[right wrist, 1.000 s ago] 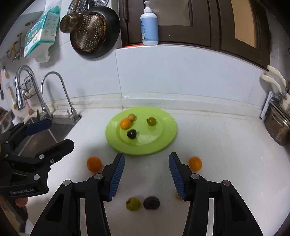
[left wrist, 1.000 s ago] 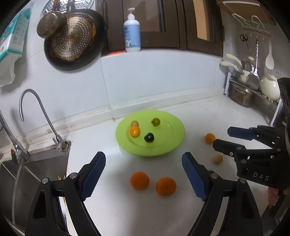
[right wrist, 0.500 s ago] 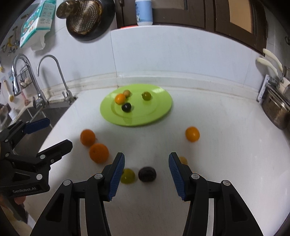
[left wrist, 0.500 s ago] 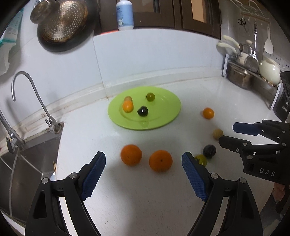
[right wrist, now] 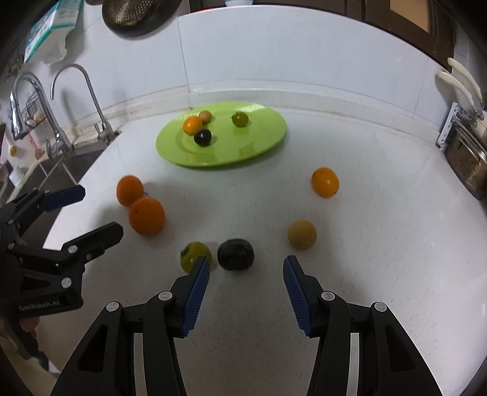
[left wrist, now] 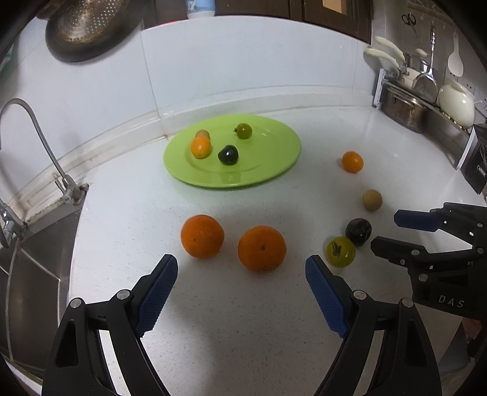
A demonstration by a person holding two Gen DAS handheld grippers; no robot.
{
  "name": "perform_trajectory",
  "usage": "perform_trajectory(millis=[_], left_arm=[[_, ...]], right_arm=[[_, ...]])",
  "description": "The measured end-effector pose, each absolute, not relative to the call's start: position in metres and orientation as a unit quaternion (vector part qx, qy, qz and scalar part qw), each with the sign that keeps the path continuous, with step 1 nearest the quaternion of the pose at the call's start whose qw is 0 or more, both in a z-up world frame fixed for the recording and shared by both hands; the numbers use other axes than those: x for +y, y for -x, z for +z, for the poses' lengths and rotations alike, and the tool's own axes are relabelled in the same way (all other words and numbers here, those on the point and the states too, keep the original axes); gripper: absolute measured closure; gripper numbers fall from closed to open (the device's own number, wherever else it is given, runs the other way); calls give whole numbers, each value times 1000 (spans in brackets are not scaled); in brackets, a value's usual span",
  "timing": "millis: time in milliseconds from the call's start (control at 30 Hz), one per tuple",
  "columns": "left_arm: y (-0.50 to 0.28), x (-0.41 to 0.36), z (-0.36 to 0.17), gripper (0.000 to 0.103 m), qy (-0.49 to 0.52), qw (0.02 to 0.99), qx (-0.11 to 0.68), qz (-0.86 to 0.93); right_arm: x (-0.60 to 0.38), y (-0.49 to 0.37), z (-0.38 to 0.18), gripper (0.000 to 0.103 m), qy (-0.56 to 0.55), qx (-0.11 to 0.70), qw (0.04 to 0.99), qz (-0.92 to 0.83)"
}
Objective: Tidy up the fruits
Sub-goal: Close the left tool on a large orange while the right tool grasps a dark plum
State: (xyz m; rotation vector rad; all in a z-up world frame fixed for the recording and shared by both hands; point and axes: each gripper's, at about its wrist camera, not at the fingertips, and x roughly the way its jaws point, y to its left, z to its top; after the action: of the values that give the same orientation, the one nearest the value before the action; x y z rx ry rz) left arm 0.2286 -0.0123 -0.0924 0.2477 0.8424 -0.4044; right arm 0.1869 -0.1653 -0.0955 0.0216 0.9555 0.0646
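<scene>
A green plate (left wrist: 274, 152) (right wrist: 258, 143) at the back of the white counter holds several small fruits. Loose on the counter lie two big oranges (left wrist: 202, 236) (left wrist: 261, 248), a yellow-green fruit (left wrist: 341, 251), a dark fruit (left wrist: 358, 231), a tan fruit (left wrist: 372, 199) and a small orange (left wrist: 352, 161). My left gripper (left wrist: 242, 271) is open, just short of the two big oranges. My right gripper (right wrist: 246, 268) is open, right behind the dark fruit (right wrist: 235, 253), with the yellow-green fruit (right wrist: 194, 256) at its left finger and the tan fruit (right wrist: 302, 234) ahead right.
A sink (left wrist: 27, 259) with a tap (left wrist: 45, 143) lies to the left. A pot rack (left wrist: 420, 100) stands at the back right. A strainer pan (left wrist: 88, 27) hangs on the wall. A black box (left wrist: 478, 164) stands at the right edge.
Both grippers have tilted down and moved closer to the loose fruits; the oranges and the dark fruit now sit just ahead of the fingertips. Both stay open.
</scene>
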Motion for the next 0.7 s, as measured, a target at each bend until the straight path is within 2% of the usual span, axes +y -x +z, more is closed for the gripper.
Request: perform_trajectory(millis=[233,700], left_arm=[[-237,-17,-105,17,-121,878,416,-202],[-258,-29,-113,30,-121,870,423,-221]], right_arm=[[-165,-193,-108,52,-6,476,879,41],[-161,-211,-116,61,8,482,873,67]])
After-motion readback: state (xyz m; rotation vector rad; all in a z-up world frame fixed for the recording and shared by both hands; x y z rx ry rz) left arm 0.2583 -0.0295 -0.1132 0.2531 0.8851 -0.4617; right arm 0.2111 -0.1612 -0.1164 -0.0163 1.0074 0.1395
